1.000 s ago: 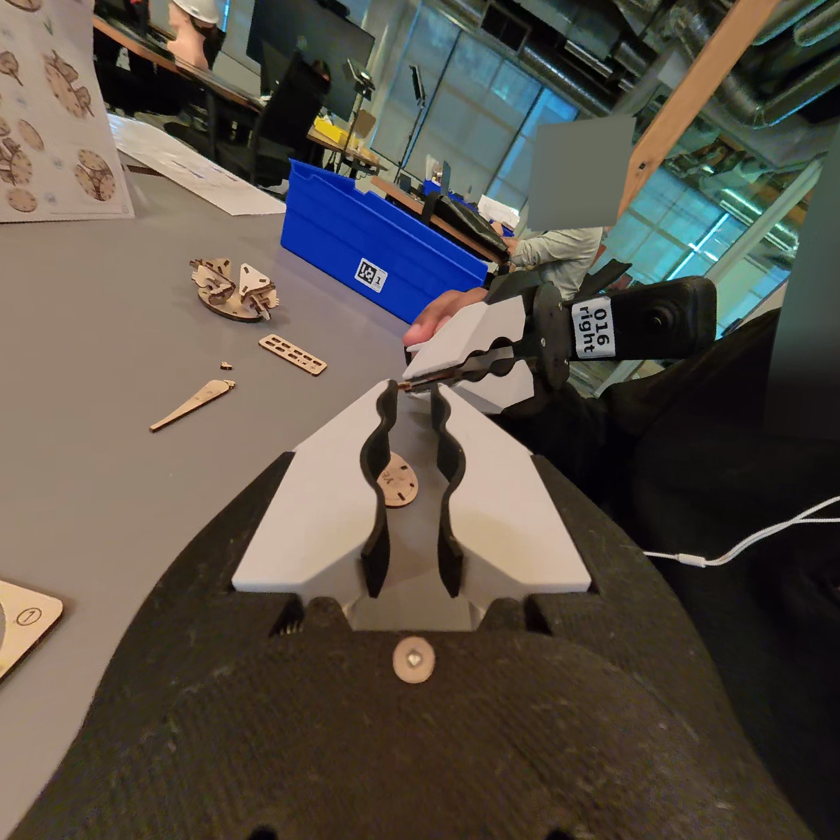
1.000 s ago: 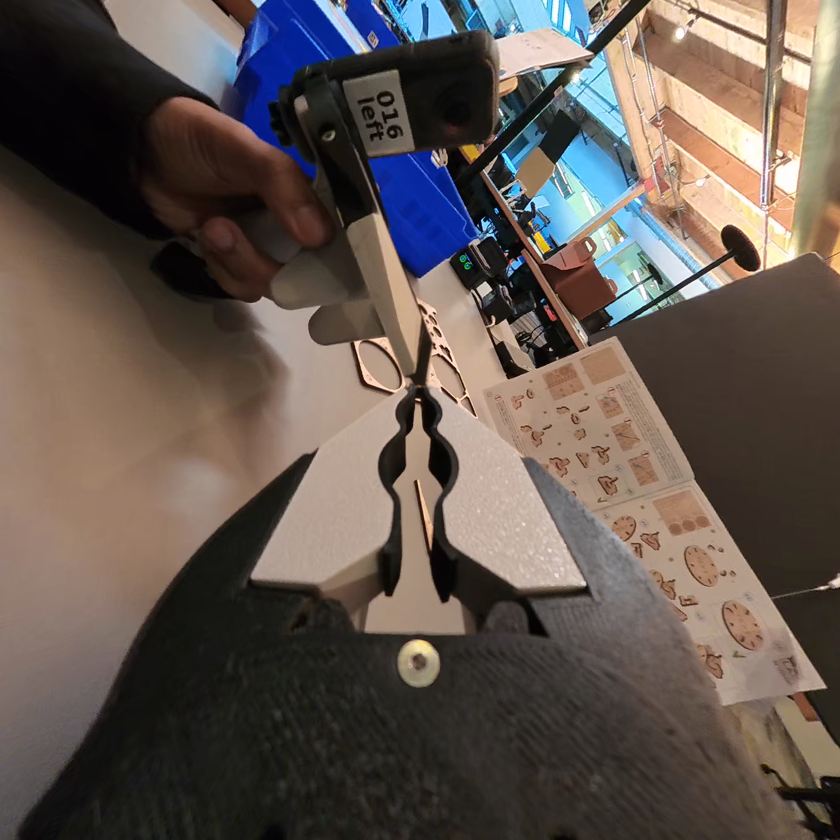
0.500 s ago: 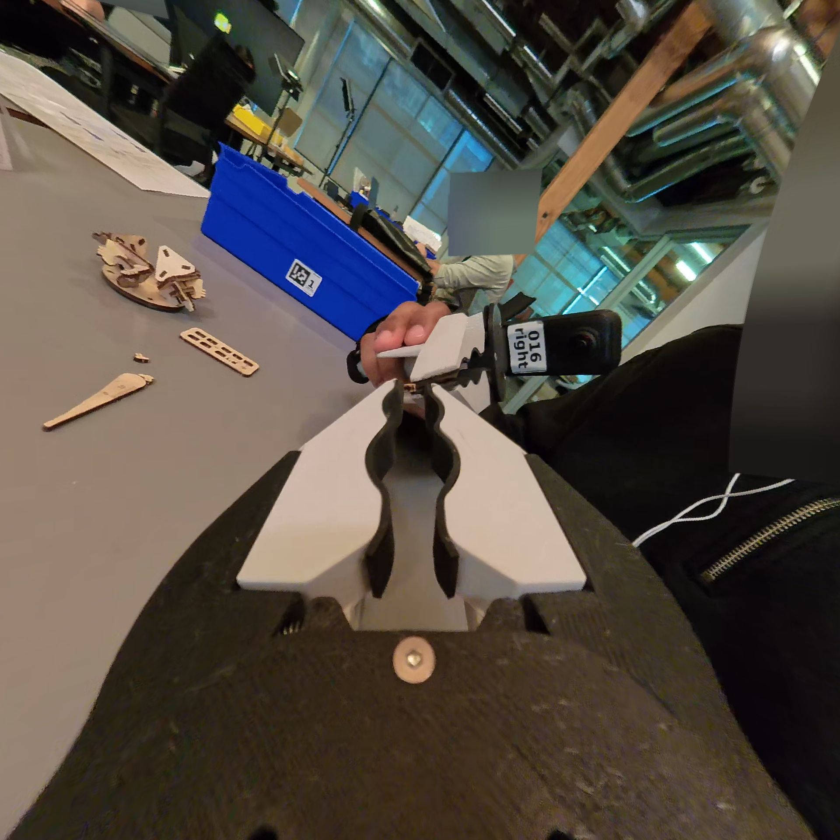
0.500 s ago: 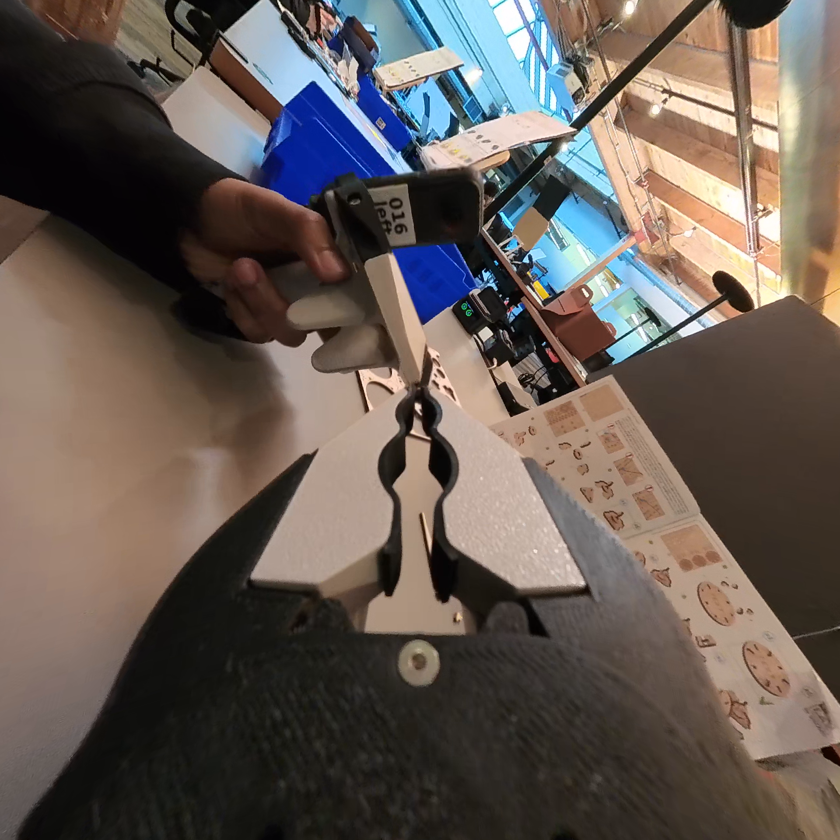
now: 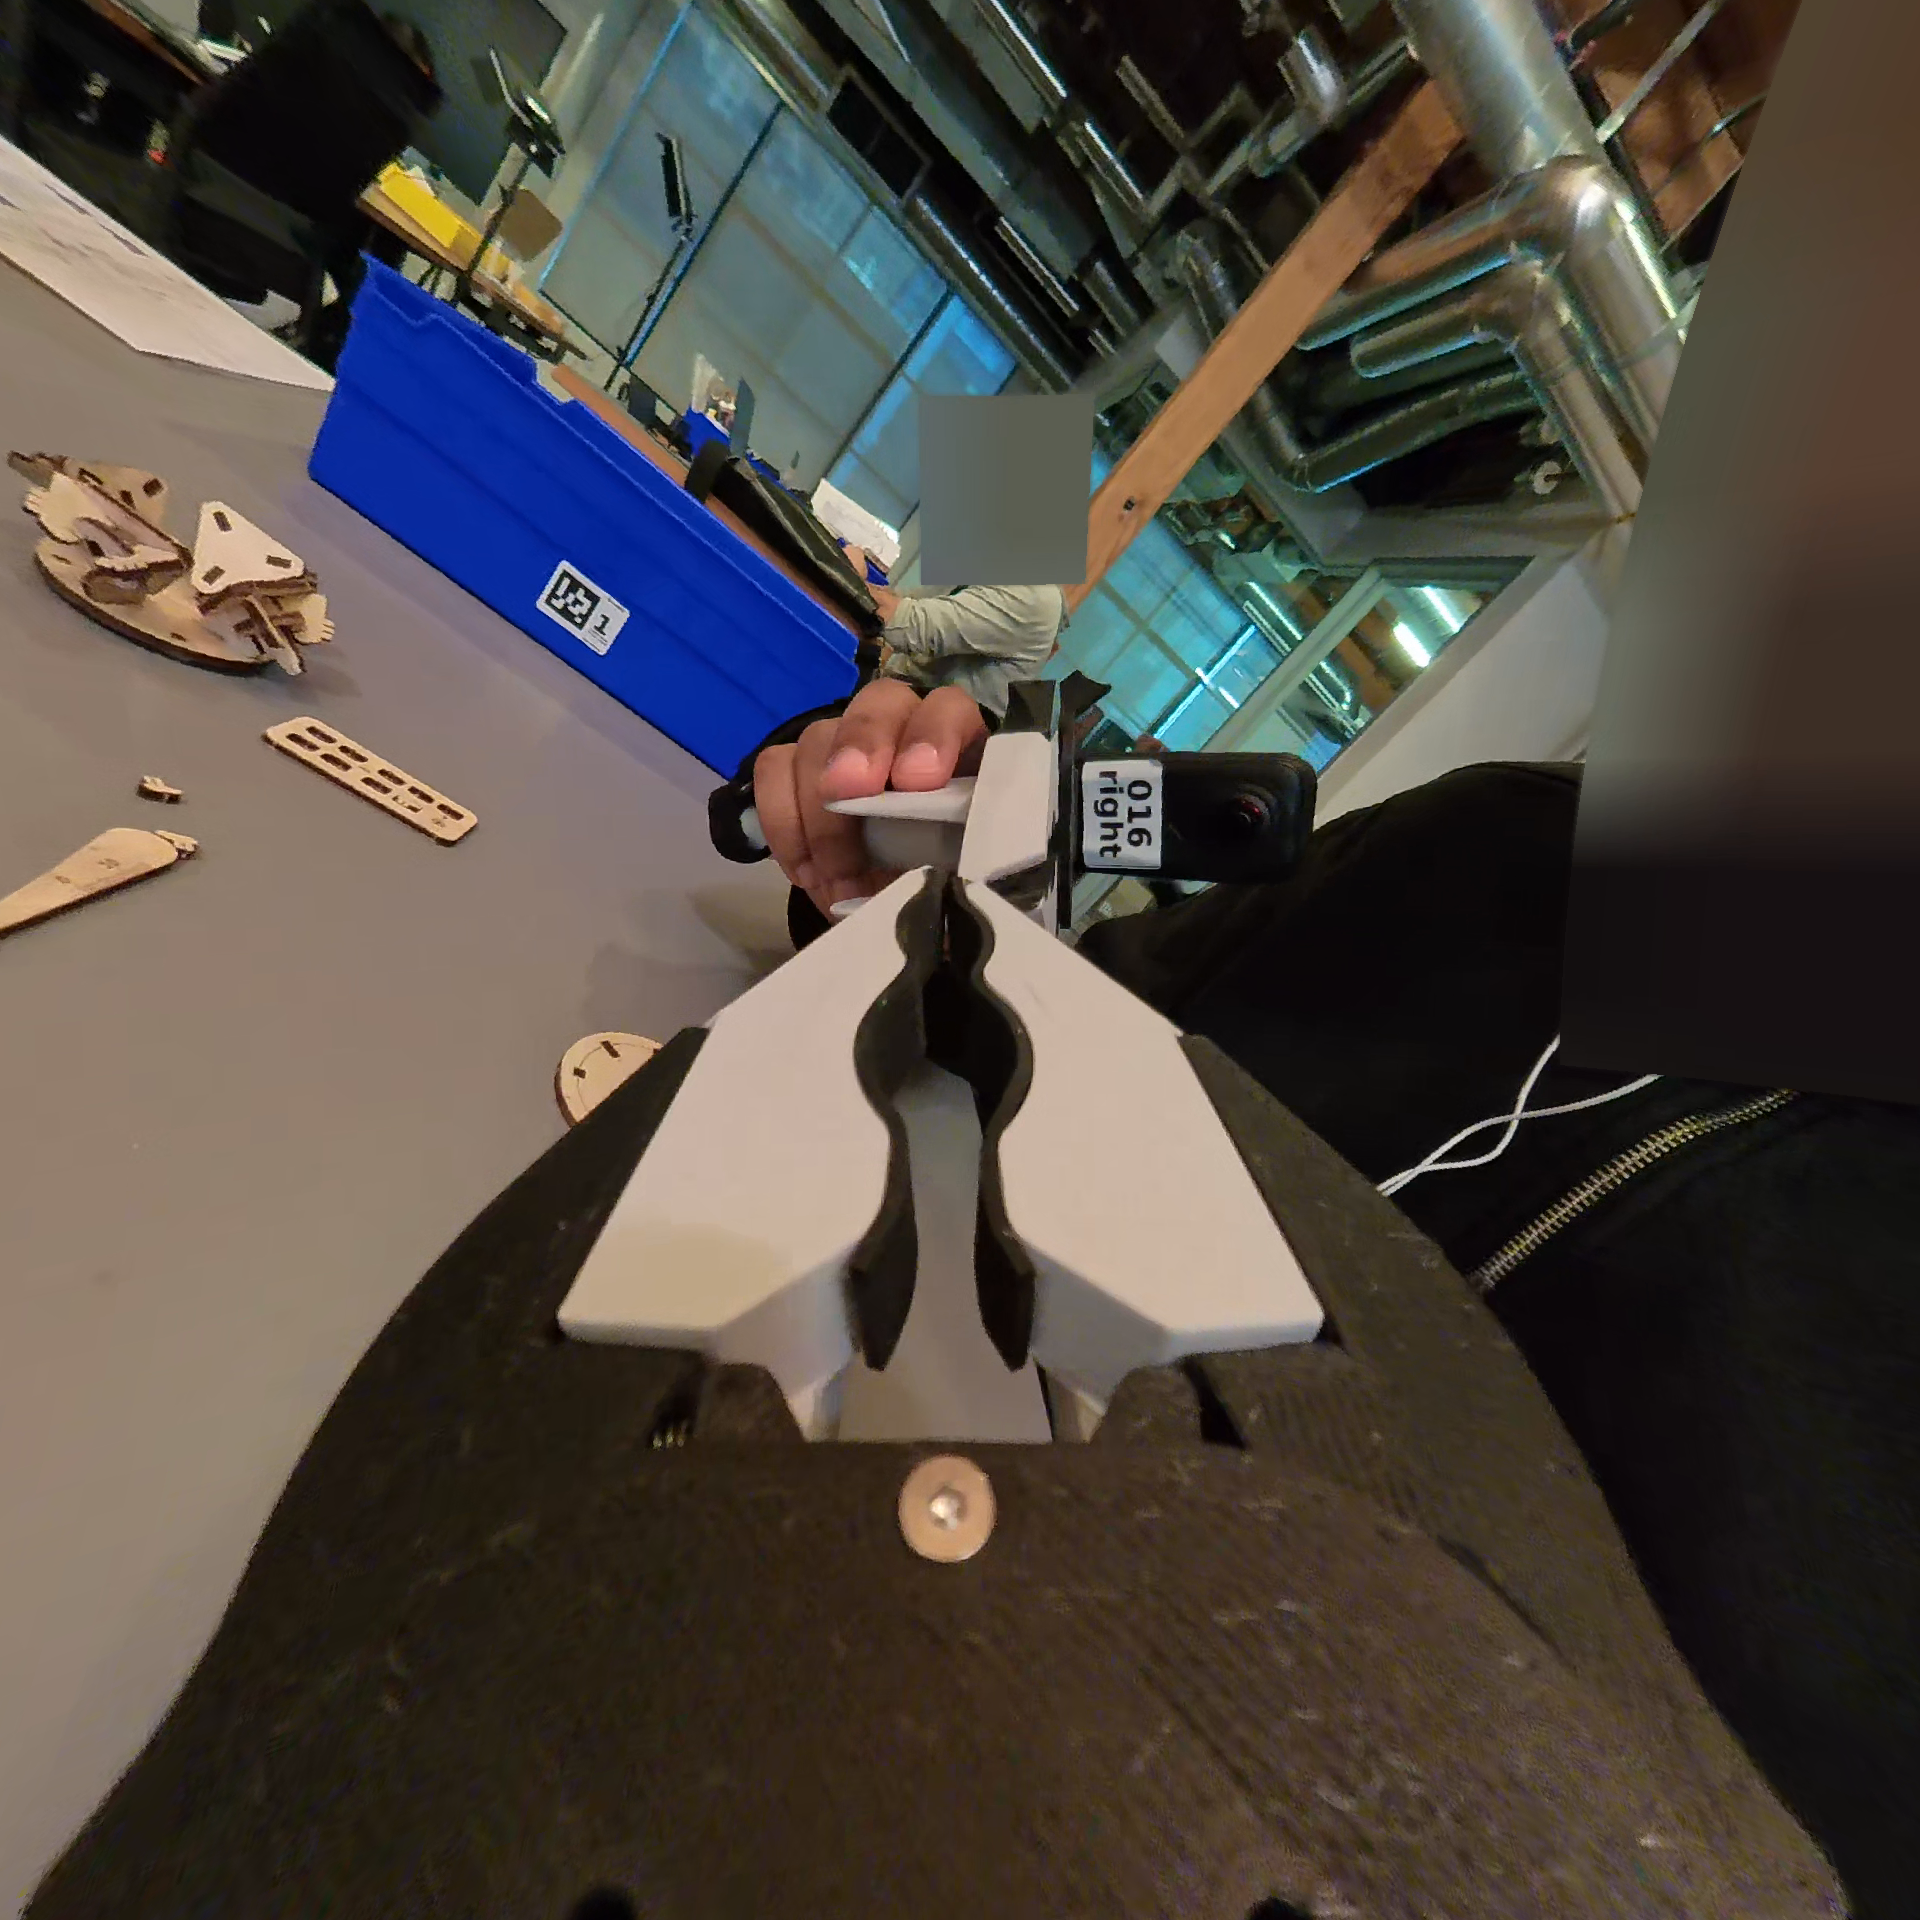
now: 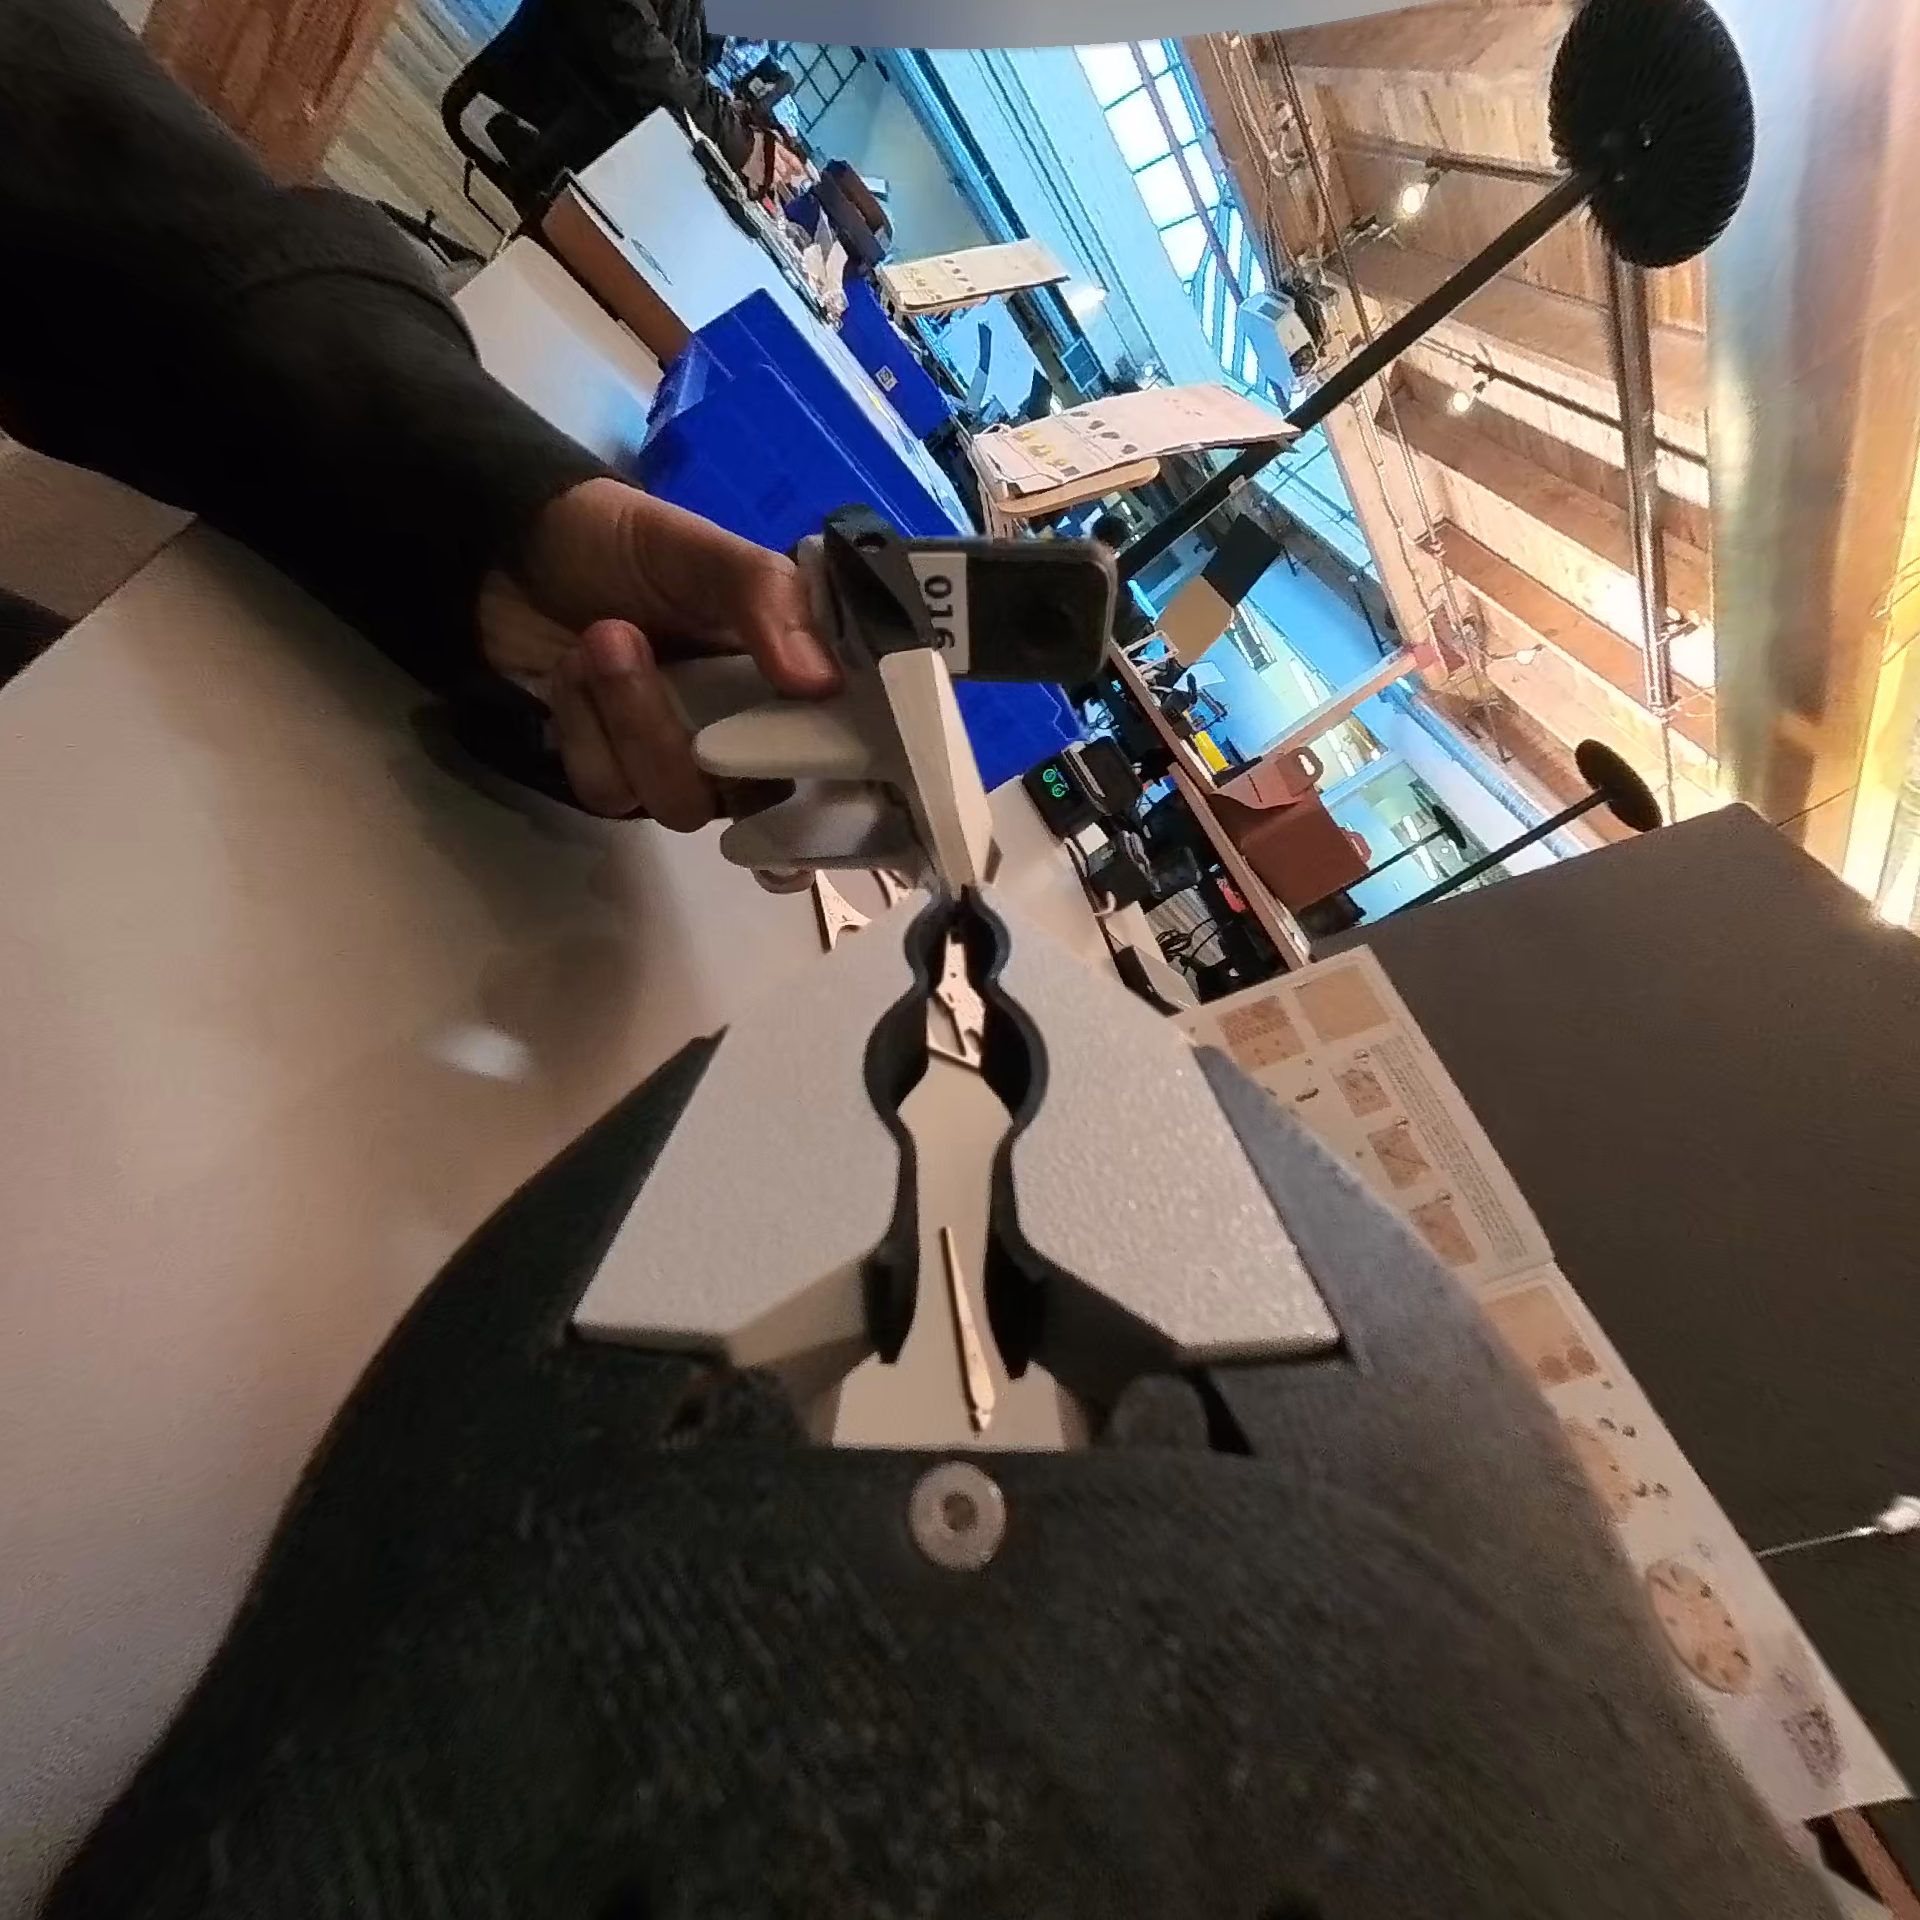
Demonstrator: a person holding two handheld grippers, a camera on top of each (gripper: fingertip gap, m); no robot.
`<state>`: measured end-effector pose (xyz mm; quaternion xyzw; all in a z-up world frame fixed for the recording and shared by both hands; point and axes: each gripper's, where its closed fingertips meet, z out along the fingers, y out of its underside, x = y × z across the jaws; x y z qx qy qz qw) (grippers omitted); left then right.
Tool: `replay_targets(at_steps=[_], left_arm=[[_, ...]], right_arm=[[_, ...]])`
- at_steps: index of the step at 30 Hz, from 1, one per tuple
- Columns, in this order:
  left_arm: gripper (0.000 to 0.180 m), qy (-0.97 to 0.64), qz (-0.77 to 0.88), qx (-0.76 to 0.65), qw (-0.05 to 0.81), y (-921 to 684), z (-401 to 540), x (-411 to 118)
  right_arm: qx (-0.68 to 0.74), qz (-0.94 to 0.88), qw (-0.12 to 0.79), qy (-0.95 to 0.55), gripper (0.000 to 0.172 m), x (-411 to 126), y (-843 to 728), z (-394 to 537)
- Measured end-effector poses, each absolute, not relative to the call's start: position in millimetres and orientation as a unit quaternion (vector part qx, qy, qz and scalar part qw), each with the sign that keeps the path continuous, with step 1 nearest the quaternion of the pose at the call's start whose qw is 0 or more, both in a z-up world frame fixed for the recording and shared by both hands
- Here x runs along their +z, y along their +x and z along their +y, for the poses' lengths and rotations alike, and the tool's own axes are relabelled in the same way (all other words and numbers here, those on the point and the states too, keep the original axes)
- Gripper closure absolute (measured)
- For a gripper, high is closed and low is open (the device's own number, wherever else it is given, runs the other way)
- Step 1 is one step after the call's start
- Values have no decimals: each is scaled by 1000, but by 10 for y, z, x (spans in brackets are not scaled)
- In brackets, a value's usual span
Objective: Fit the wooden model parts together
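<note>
1. Wooden piece (image 6: 961,1013): a thin, flat laser-cut part, pale tan, held edge-on between the black fingers (image 6: 914,997) of your right gripper (image 6: 958,920). Those fingers are closed on it near their tips, and it reaches back into the gap behind them.
2. Your left gripper (image 5: 945,904) has its fingertips drawn together. Whether they pinch anything cannot be made out from its own view.
3. The two grippers meet tip to tip above the near edge of the grey counter (image 5: 312,1039). In the right wrist view the tip of the left gripper comes down right at the tips of the right one.
4. Your right hand (image 5: 842,790) wraps the right gripper's handle just beyond the left gripper's tips. Your left hand (image 6: 634,665), in a dark sleeve, grips the left one.
5. On the counter to the left of the left gripper lie a round wooden disc (image 5: 597,1070) partly hidden by its body, a slotted wooden strip (image 5: 369,779), a tapered wooden pointer (image 5: 83,878) and a part-built wooden assembly (image 5: 166,566).
6. A blue bin (image 5: 582,561) stands at the far side.
7. A printed instruction sheet (image 6: 1455,1247) lies to the right in the right wrist view.
</note>
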<state>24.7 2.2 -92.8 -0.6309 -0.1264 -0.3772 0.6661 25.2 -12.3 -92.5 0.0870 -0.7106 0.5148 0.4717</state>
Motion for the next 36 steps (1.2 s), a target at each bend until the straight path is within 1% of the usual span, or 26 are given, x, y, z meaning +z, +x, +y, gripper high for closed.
replay_targets(at_steps=[7, 14, 20, 23, 24, 29, 36], left_arm=[[180, -628, -127, -378, 668, 236, 14, -916], [180, -619, -138, -376, 676, 174, -13, -898], [180, -618, -151, -389, 667, 168, 3, -938], [167, -603, -154, -434, 651, 213, 6, -934], [166, -601, -155, -440, 649, 215, 7, -933], [170, -604, -178, -378, 678, 23, -38, -934], [171, -620, -178, -305, 701, -90, -92, -924]], right_arm=[[518, -708, 472, 83, 172, -914, 243, -119], [540, -712, 445, 59, 172, -908, 206, -79], [548, -705, 446, 65, 172, -865, 245, -86], [546, -707, 444, 67, 172, -877, 246, -94], [545, -707, 445, 65, 172, -879, 238, -91], [537, -710, 455, 25, 172, -871, 99, 0], [537, -718, 440, -41, 172, -902, -79, 125]])
